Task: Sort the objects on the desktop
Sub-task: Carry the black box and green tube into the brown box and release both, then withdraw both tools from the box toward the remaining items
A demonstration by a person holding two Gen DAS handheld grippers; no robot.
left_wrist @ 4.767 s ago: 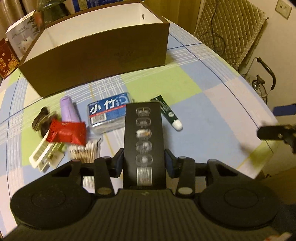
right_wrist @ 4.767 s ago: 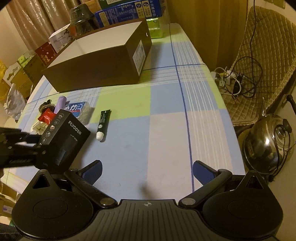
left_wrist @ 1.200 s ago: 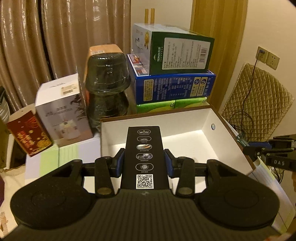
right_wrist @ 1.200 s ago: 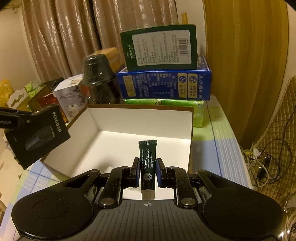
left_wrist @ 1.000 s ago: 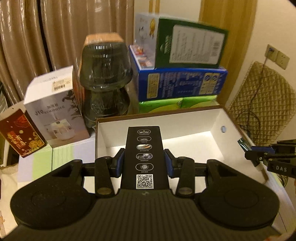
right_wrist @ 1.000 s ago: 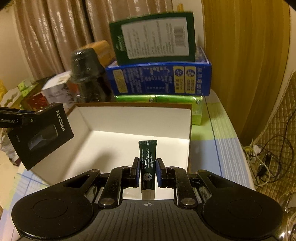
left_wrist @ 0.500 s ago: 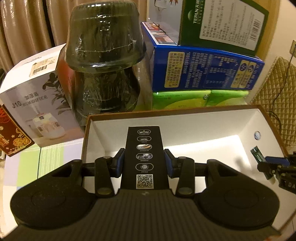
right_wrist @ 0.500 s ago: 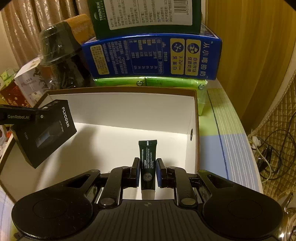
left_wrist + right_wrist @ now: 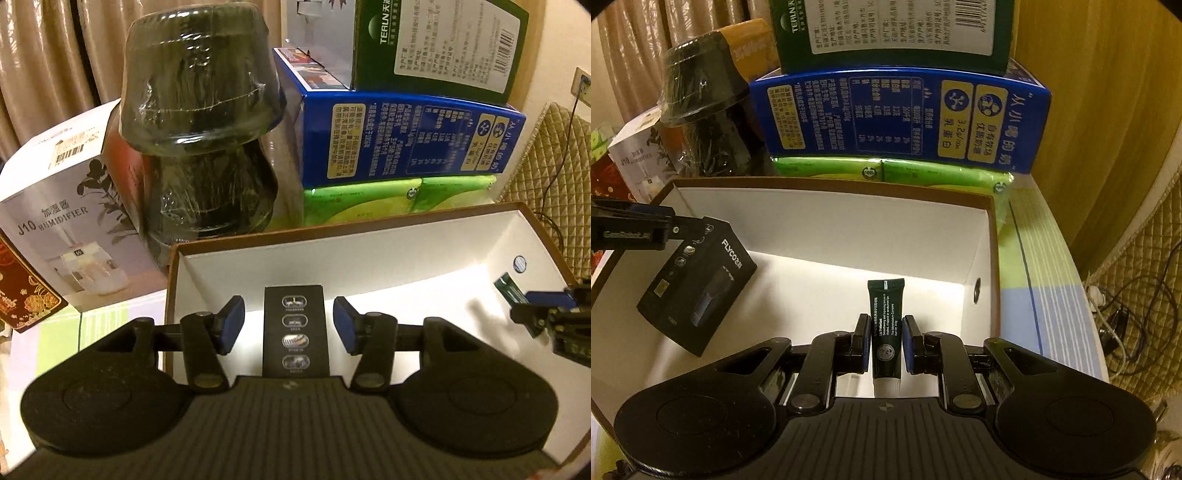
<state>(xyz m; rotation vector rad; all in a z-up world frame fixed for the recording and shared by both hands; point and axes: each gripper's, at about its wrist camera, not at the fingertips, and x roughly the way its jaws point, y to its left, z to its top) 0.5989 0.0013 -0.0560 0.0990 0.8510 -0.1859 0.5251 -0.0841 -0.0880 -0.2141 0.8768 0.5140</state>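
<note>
The brown box with a white inside (image 9: 369, 258) (image 9: 831, 221) lies below both grippers. My left gripper (image 9: 289, 320) is open, its blue pads apart from the black FLYCO box (image 9: 295, 328), which sits lower between them. In the right wrist view the black box (image 9: 698, 284) hangs tilted just under the left gripper's tip, over the box's left side. My right gripper (image 9: 884, 341) is shut on a dark green tube (image 9: 885, 325) with a white cap, over the box's right side. The tube's end (image 9: 508, 290) shows in the left wrist view.
Behind the box stand a blue carton (image 9: 406, 136) (image 9: 905, 118) on green packs (image 9: 886, 171), a green box on top (image 9: 436, 40), a wrapped dark jar (image 9: 199, 129), a white humidifier box (image 9: 62, 221) and a red box (image 9: 22, 295). The table's right edge and cables (image 9: 1123, 314) lie right.
My left gripper has opened and the black box has dropped lower between its pads. Both grippers have moved closer over the box. The right gripper still grips the tube.
</note>
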